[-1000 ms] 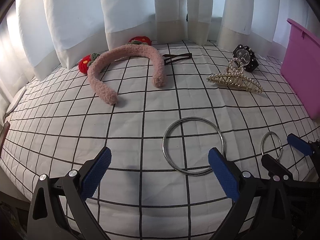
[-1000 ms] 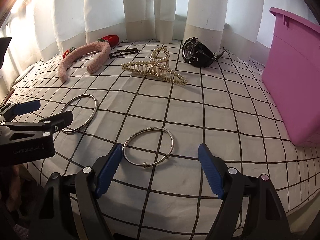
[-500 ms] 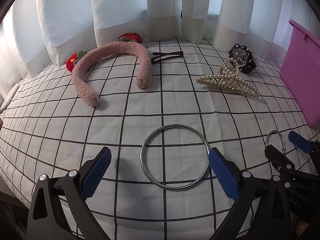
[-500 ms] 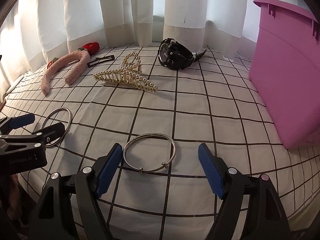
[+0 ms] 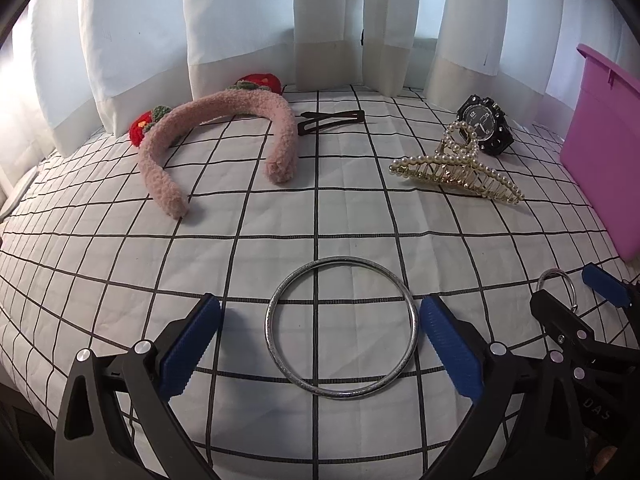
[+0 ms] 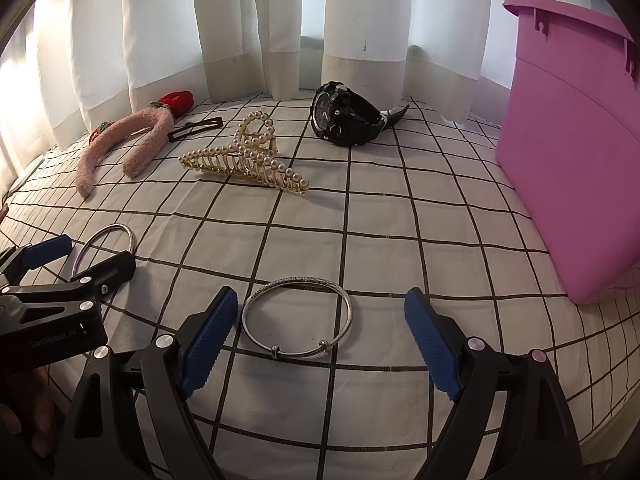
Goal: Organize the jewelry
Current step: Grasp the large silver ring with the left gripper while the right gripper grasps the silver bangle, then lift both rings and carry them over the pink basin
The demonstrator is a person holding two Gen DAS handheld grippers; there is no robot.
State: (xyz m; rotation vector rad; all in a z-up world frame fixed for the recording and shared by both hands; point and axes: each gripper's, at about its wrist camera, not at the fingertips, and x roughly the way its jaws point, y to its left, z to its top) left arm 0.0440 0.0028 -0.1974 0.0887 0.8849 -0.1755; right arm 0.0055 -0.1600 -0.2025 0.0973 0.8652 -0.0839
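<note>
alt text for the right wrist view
The right gripper, jaws opening, straddles a thin silver bangle lying on a checked cloth. Beyond lie a pearl hair claw and black watch; a pink bin stands right.

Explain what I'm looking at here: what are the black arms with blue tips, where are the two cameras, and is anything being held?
No robot here: a person holds a two-finger gripper in each hand, each with a fisheye camera looking along its blue-padded fingers.

The left wrist view shows the left gripper open around a plain silver bangle, not touching it.

The right wrist view shows the right gripper, its jaws opening, with a thinner clasped bangle lying between them, ungripped. Nothing is held.

On the checked cloth farther back lie a pink fuzzy headband, a dark hair clip, a pearl claw clip and a black wristwatch. A pink bin stands at the right.
</note>
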